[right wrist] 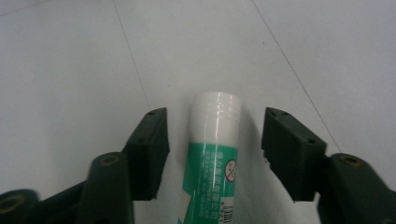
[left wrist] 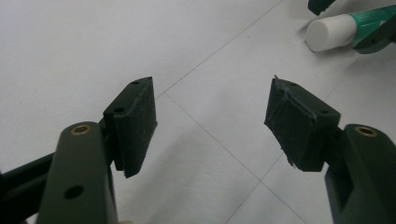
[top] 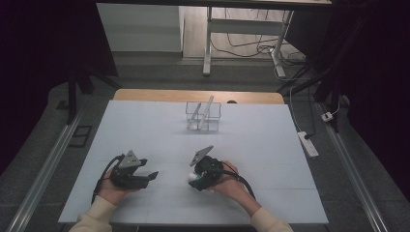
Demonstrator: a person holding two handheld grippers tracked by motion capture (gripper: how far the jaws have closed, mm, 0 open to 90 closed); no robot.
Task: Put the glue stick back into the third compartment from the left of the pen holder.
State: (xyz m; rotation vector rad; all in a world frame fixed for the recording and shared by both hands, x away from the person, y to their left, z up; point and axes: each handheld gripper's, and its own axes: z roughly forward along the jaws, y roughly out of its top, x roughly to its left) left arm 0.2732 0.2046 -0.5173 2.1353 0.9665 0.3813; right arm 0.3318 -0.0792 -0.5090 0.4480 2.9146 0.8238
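I see the glue stick (right wrist: 212,154) lying flat on the desk (top: 145,121), near its front edge and a little right of the middle, white cap pointing away from my right gripper (right wrist: 212,149). The stick sits between that gripper's two jaws, closer to the left one as the right gripper view frames it, with bare desk showing on both sides of the tube, so the pads are not pressing on it. I read that gripper as spread around the stick, not pinching it. In the high view the right gripper (top: 205,175) lies low over the desk in my right hand (top: 231,181), and the white cap (top: 193,177) pokes out at its left side. My left gripper (left wrist: 212,123) has its jaws spread wide with nothing but desk between them; it rests near the front left part of the desk, well apart from the stick, which shows at the top right corner of the left gripper view (left wrist: 343,29). A clear box (top: 203,117) with thin sticks inside stands toward the far edge, near the middle.
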